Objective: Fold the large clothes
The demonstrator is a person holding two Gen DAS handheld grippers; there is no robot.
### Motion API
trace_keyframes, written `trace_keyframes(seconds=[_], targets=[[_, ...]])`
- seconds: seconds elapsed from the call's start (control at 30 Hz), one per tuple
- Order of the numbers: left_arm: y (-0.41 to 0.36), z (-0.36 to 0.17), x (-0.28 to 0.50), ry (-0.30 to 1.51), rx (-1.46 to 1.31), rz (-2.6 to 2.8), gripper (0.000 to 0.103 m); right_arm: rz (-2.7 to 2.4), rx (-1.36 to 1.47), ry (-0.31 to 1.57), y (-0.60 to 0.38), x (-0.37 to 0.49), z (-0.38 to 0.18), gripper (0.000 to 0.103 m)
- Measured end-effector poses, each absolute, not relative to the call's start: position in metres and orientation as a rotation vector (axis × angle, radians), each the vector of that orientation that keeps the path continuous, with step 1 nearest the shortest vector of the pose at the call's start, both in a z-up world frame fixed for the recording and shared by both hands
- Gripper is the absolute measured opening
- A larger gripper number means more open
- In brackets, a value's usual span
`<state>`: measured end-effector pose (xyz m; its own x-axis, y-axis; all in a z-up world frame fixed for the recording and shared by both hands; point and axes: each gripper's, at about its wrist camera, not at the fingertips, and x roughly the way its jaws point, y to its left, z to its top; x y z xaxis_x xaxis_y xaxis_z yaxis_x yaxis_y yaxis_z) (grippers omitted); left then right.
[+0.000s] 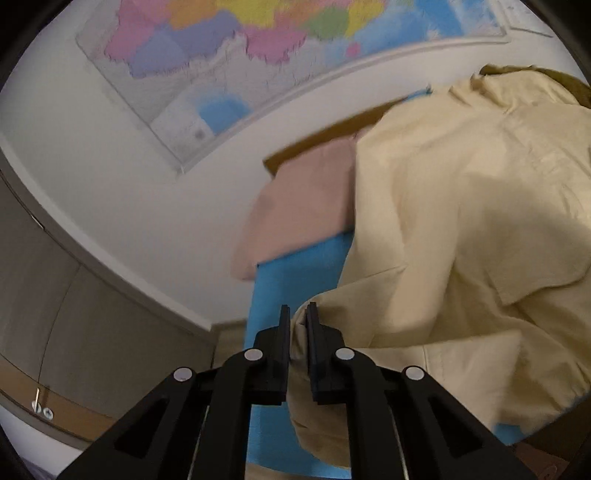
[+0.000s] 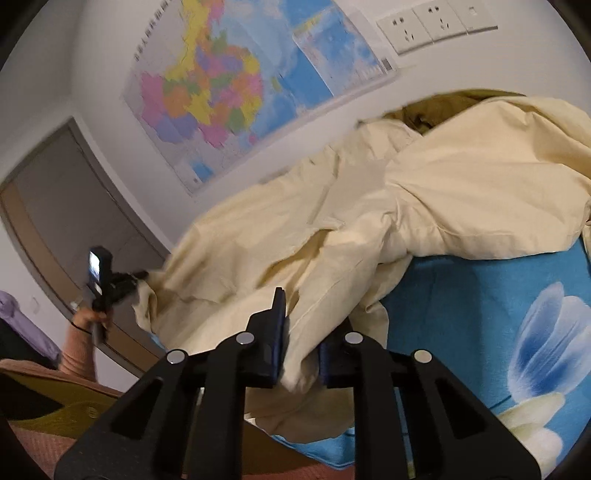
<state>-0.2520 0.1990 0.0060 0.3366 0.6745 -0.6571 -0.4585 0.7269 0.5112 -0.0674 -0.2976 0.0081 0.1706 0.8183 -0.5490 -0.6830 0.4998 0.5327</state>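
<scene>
I count two grippers, one per hand, each with two black fingers on black hinged linkages studded with round silver pins; my left gripper (image 1: pixel 297 321) has its jaws drawn narrow and pinched on a rounded fold at the edge of the one cream jacket (image 1: pixel 461 229); my right gripper (image 2: pixel 301 325) is likewise narrow and clamped on a hanging fold of the same garment (image 2: pixel 369 206), whose cloth bunches between the blue-edged pads and droops out below them. The jacket is a single large piece of thin, matte, crumpled woven fabric with stitched seams and flap-like panels, spread in loose ridges over a bright blue sheet (image 2: pixel 461 306) on the bed; the sheet is smooth and printed with one big blue-and-white petalled flower (image 2: pixel 550 339) and a pale cream one at its lower edge. From the left wrist I see one dusty-pink cloth (image 1: pixel 295 214) lying flat beside the jacket, partly tucked under it, with a strip of mustard-brown fabric (image 1: pixel 317 142) behind both; mustard-brown cloth also peeks above the jacket's far folds. On the white wall hangs one glossy rectangular map (image 2: pixel 221 96) in patchwork pastel colours; three white square wall plates (image 2: pixel 436 26) sit in a row to its right; one grey-brown flat door (image 2: pixel 62 206) stands at the left. In the right-wrist view a person's hand (image 2: pixel 88 317), in a peach sleeve, grips the other tool's handle.
</scene>
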Motion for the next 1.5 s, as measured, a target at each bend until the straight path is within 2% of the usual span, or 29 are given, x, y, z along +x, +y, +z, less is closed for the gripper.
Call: trace_keyframes(seconds=[0.07,0.1,0.13,0.17,0.23,0.3,0.37,0.5,0.63,0.83,0.9,0.93,0.97,1.0,1.03,1.37,1.5], targets=[[0.201,0.006,-0.250,0.969,0.238,0.777,0.027,1.024,0.103,0.931,-0.295,-0.068,0.006,0.018],[0.200,0.009,-0.249,0.955,0.240,0.803,0.051,0.987,0.053,0.923,-0.295,-0.069,0.010,0.021],[0.199,0.022,-0.253,0.895,0.216,0.810,0.068,0.970,0.042,0.905,-0.301,-0.071,0.014,0.033],[0.198,0.035,-0.258,0.835,0.161,0.765,0.073,0.957,0.043,0.876,-0.306,-0.071,0.024,0.045],[0.193,0.066,-0.269,0.697,0.025,0.608,0.075,0.943,0.034,0.815,-0.311,-0.071,0.042,0.060],[0.180,0.081,-0.263,0.642,0.000,0.479,0.077,0.965,-0.017,0.756,-0.299,-0.070,0.058,0.060],[0.158,0.087,-0.246,0.624,0.031,0.359,0.084,1.004,-0.028,0.751,-0.276,-0.061,0.064,0.061],[0.120,0.057,-0.183,0.741,0.104,0.168,0.085,1.113,-0.105,0.824,-0.194,-0.038,0.057,0.061],[0.113,0.014,-0.119,0.885,0.090,0.087,0.079,1.194,-0.156,0.972,-0.111,-0.009,0.031,0.058],[0.122,-0.006,-0.082,0.926,0.013,0.084,0.079,1.096,-0.221,1.188,-0.021,0.041,-0.030,0.060],[0.125,-0.008,-0.080,0.926,-0.005,0.084,0.079,1.091,-0.196,1.170,-0.014,0.046,-0.035,0.061],[0.125,-0.010,-0.081,0.925,-0.009,0.085,0.079,1.087,-0.207,1.160,-0.012,0.047,-0.035,0.055],[0.126,-0.011,-0.079,0.925,-0.013,0.083,0.079,1.087,-0.213,1.144,-0.011,0.048,-0.035,0.042],[0.127,-0.012,-0.080,0.922,-0.016,0.085,0.079,1.102,-0.231,1.142,-0.009,0.048,-0.036,0.005],[0.129,-0.013,-0.078,0.918,-0.023,0.085,0.079,1.100,-0.245,1.125,-0.009,0.048,-0.036,0.002],[0.137,0.012,-0.094,0.824,-0.064,0.076,0.080,1.109,-0.281,0.911,0.011,0.069,0.009,0.001],[0.114,0.004,-0.101,0.854,-0.011,0.010,0.080,1.092,-0.269,0.973,0.022,0.076,-0.013,0.001]])
